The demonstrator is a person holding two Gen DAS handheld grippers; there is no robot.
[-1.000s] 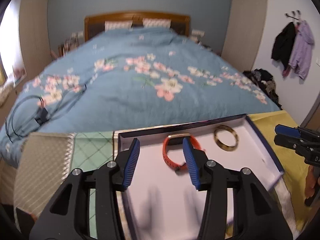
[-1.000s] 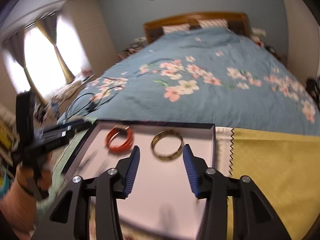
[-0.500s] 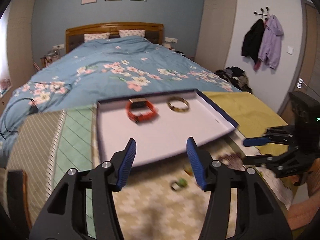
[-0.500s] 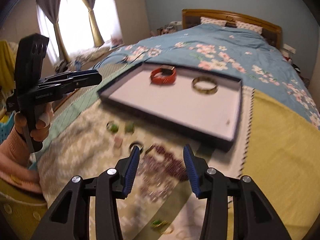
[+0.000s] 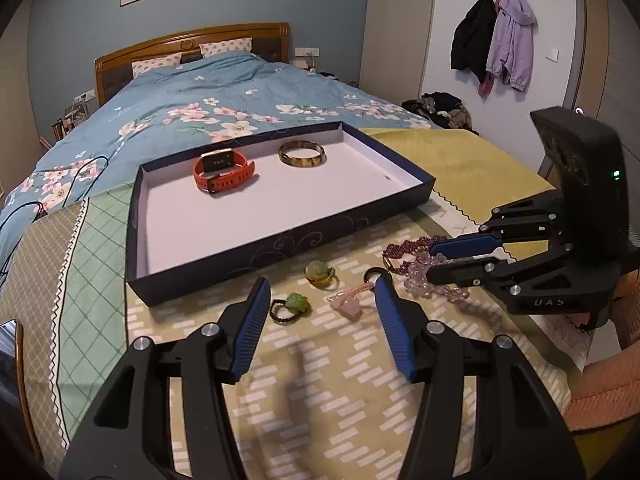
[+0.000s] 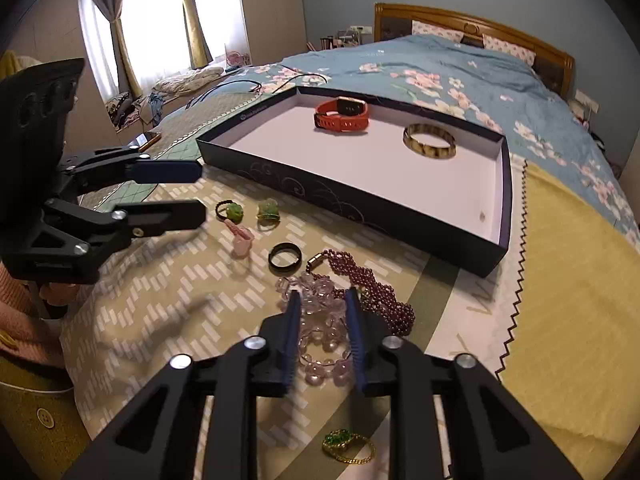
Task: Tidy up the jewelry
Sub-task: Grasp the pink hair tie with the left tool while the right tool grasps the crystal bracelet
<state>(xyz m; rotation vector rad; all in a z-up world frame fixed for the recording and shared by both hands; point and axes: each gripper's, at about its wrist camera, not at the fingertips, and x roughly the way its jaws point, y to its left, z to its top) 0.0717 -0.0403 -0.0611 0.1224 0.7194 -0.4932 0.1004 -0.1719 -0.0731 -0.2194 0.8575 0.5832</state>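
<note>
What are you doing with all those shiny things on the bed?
A person is sorting jewelry into a dark tray. An orange watch and a brown bangle already lie inside. Rings and beads wait on the cloth outside. The right gripper is closing around a clear bead bracelet. The left gripper hovers open over a pink charm and a green ring.

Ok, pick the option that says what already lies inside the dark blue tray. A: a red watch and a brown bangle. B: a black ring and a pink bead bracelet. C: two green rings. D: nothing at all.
A: inside the tray lie only the red watch and the brown bangle; the black ring, the clear pink bead bracelet and the green rings lie on the cloth outside it.
</note>
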